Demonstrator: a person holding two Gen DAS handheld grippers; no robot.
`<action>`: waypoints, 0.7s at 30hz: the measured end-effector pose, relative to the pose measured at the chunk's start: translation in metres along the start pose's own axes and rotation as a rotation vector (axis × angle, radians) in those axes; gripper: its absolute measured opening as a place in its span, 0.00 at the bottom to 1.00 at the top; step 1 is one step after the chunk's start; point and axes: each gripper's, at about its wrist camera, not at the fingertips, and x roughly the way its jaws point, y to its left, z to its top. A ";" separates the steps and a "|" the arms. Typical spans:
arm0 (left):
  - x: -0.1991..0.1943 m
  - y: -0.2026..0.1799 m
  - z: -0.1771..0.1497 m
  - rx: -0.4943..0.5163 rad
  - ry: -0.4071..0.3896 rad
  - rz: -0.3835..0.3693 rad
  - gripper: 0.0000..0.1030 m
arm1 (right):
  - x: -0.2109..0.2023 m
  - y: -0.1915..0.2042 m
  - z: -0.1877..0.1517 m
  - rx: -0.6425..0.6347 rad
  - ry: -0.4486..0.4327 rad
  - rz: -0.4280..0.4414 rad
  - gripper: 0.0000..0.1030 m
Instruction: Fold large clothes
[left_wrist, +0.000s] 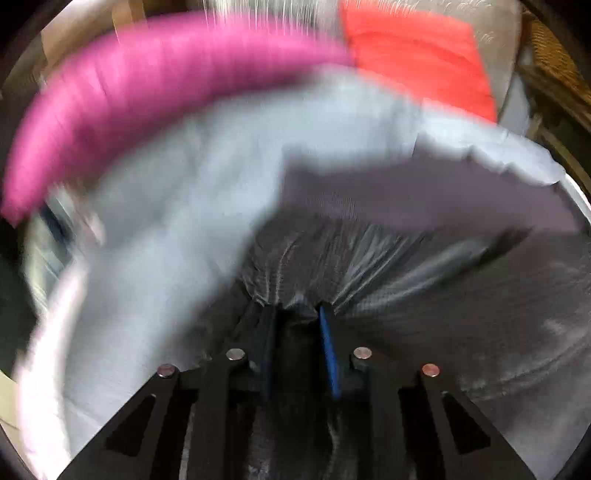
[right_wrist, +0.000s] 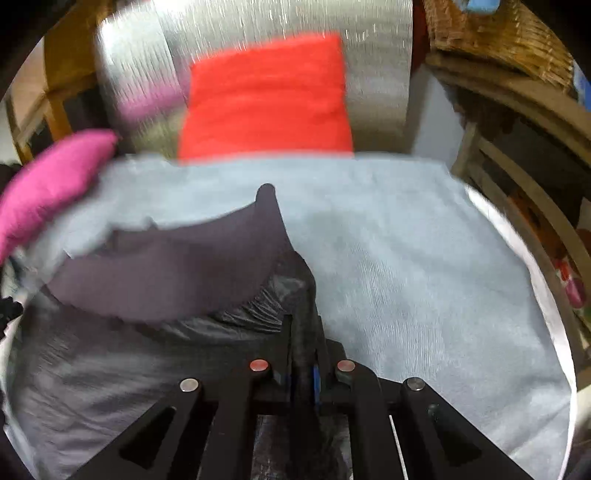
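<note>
- Left gripper (left_wrist: 297, 314) – jaws narrowed, pinching a gathered bunch of the dark garment (left_wrist: 424, 302).
- Right gripper (right_wrist: 304, 325) – clamped tight on that garment's edge, near the light-blue sheet's (right_wrist: 424, 266) middle.

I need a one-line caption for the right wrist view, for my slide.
Right gripper shut on the dark garment lying on a light grey sheet, red cushion behind.

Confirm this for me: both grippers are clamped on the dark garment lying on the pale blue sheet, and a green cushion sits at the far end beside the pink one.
One thing is wrong: the cushion at the far end is red, not green, as the right wrist view shows. The rest holds: the left gripper and right gripper are both clamped on the dark garment on the pale blue sheet, with the pink cushion alongside.
</note>
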 end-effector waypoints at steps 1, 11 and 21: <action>-0.002 0.000 0.001 -0.003 -0.014 0.010 0.27 | 0.003 0.002 -0.004 0.002 -0.001 -0.004 0.08; -0.075 -0.015 -0.008 0.015 -0.203 0.093 0.75 | -0.056 -0.002 0.002 0.041 -0.066 -0.015 0.69; -0.059 -0.100 -0.035 0.152 -0.160 0.026 0.80 | -0.086 0.073 -0.022 -0.140 -0.123 0.168 0.80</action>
